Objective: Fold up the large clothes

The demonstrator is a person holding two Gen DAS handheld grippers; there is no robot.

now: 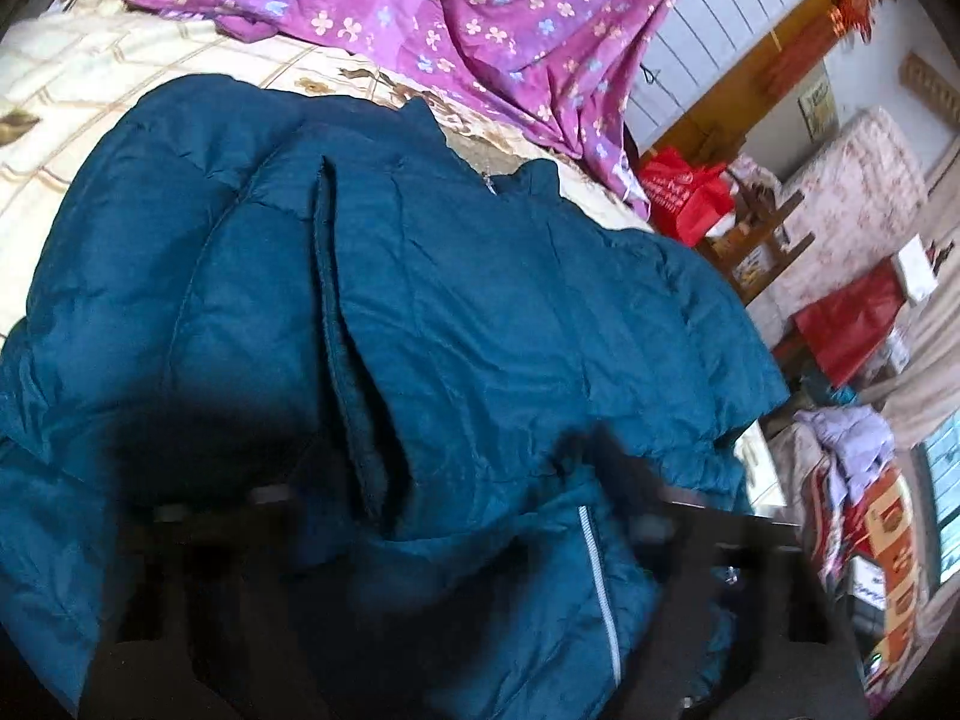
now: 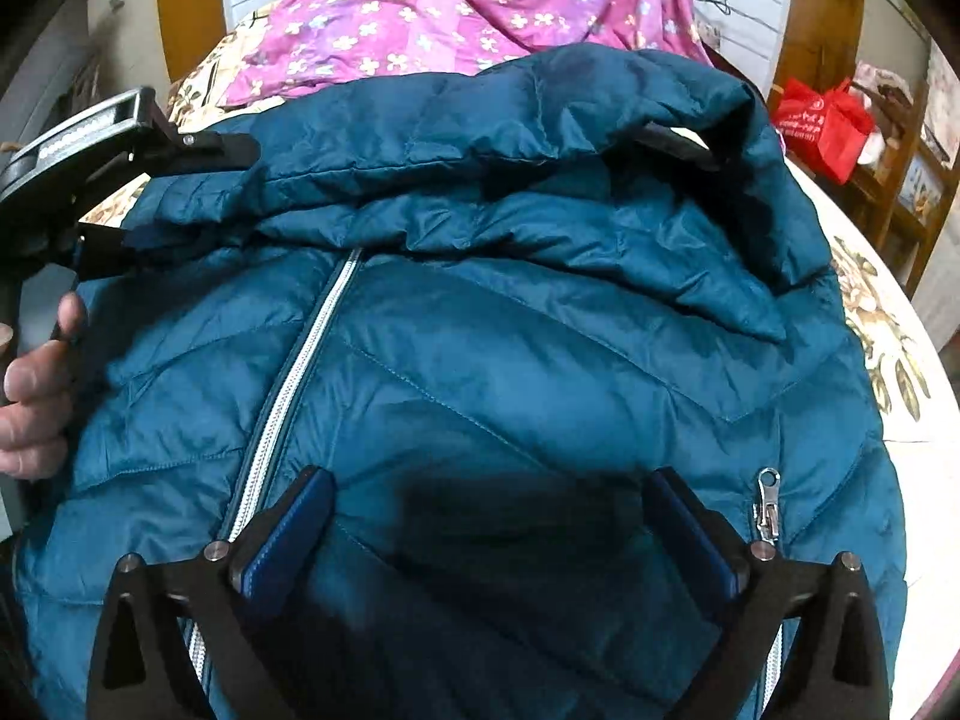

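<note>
Plainly, the right tool stands at its widest, its blue-padded fingers resting on the teal quilted puffer jacket with nothing pinched between them. Ahead and to its left, the left tool, held by a hand, has its jaws narrowed on the jacket's folded-over edge. Beneath both tools the jacket lies spread on the cream floral bed, a purple flowered sheet beyond it.

The right gripper gapes wide, while the left gripper, held by a hand, pinches fabric.
</note>
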